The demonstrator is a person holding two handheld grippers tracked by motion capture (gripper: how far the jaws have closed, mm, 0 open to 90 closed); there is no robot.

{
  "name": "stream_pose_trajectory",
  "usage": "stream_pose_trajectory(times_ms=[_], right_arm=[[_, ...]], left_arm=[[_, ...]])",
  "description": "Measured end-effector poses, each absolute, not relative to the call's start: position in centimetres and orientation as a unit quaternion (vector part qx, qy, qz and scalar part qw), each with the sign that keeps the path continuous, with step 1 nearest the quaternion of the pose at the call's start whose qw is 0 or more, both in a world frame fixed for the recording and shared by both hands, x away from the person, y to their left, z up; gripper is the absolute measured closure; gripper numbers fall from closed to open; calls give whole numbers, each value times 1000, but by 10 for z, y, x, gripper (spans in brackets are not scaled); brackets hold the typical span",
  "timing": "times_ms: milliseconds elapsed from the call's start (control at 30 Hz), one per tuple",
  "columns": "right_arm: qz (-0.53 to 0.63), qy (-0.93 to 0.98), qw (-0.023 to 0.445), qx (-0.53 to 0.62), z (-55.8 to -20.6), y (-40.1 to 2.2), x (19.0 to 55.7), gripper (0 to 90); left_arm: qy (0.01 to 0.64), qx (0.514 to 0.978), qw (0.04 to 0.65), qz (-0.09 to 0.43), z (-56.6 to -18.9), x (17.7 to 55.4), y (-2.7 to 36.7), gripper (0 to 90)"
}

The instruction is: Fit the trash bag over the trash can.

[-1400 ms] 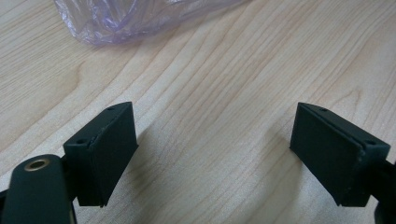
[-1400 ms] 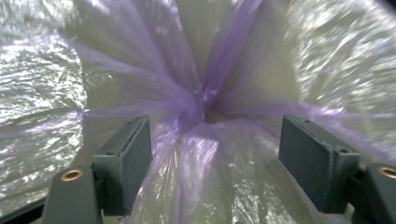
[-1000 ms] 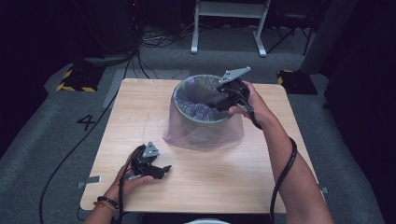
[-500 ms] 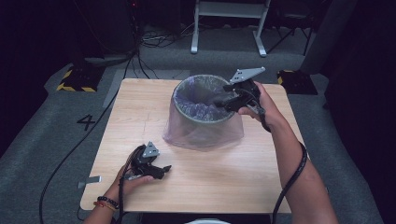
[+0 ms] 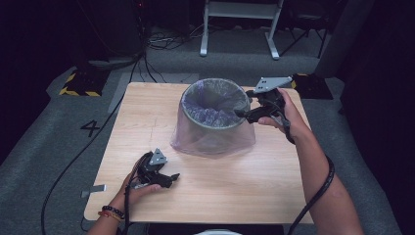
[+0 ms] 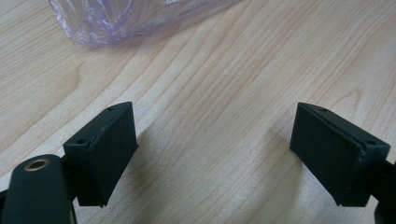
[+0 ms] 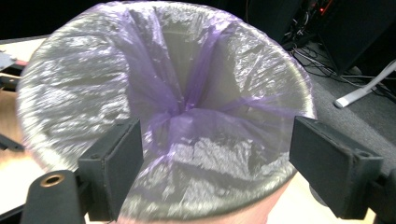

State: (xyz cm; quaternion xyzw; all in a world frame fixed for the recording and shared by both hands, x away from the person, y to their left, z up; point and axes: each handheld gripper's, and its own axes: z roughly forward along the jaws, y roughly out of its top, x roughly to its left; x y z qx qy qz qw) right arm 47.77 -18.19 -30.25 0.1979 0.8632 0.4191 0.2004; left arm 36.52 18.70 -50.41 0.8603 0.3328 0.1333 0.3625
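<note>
Our right gripper [image 5: 241, 113] hovers at the grey round bin's [image 5: 215, 105] purple plastic liner [image 7: 196, 116], fingers just released wide, grasping nothing. Our left gripper [image 5: 172, 177] rests on the wooden tabletop [image 5: 235, 196], fingers spread and empty.

I note the left black two-jaw gripper [image 5: 172, 177] carries a grey three-cornered plate; its flat rectangular pads [image 6: 112, 154] show small screw holes and a brass-ringed hole; the right black gripper [image 5: 241, 113] matches, black cable trailing; beaded bracelets [image 5: 110, 212] on left wrist; arms bare.
</note>
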Motion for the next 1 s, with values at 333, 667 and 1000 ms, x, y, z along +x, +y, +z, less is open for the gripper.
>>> stream_pose_trajectory(times_ms=[333,667,1000], right_arm=[[408,870,206,188,-305,-186,466,178],[405,867,214,198,-308,-196,457,179],[389,876,207,194,-321,-202,450,181]], left_arm=[[333,860,362,133,-504,365,187,143],[333,860,362,133,-504,365,187,142],[333,860,362,133,-504,365,187,142]])
